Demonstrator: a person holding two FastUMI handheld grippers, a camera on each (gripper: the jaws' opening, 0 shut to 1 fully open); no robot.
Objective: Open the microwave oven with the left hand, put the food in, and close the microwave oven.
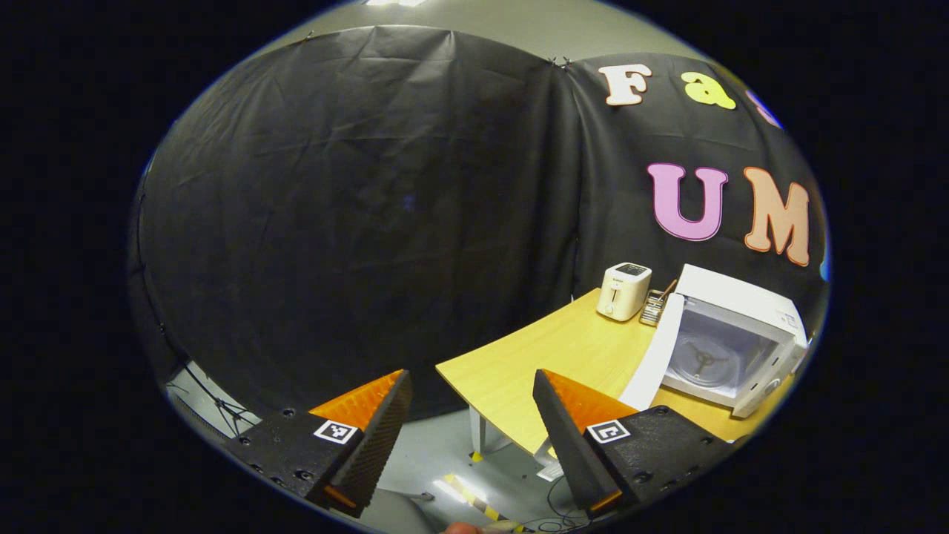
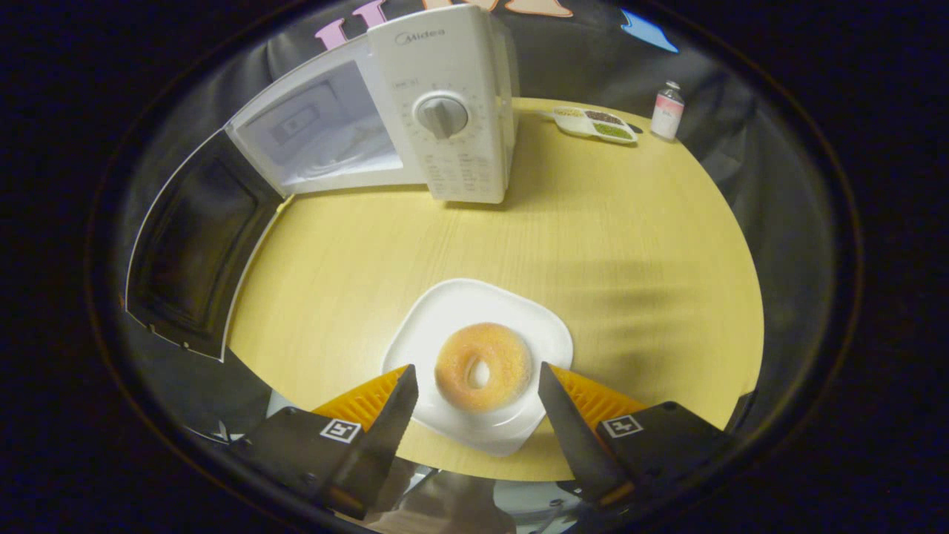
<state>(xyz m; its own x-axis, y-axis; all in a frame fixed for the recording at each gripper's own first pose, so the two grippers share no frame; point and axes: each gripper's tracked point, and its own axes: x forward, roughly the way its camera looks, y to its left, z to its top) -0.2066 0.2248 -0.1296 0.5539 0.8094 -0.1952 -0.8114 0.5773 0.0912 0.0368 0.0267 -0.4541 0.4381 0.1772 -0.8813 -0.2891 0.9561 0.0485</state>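
Observation:
The white microwave (image 2: 445, 111) stands at the back of the wooden table (image 2: 630, 245), its door (image 2: 185, 252) swung wide open to the left. A sugared doughnut (image 2: 483, 366) lies on a white square plate (image 2: 445, 311) near the table's front edge. My right gripper (image 2: 474, 371) is open, a finger on each side of the doughnut and above the plate, touching neither. In the left gripper view the microwave (image 1: 730, 337) sits far right with its cavity and turntable showing. My left gripper (image 1: 471, 374) is open, held off the table's left end with nothing between its fingers.
A cream toaster (image 1: 624, 291) and a small rack (image 1: 655, 308) stand at the table's back left beside the microwave. A divided dish (image 2: 593, 123) and a small bottle (image 2: 667, 111) sit at the back right. Grey floor with tape and cables lies below the table edge.

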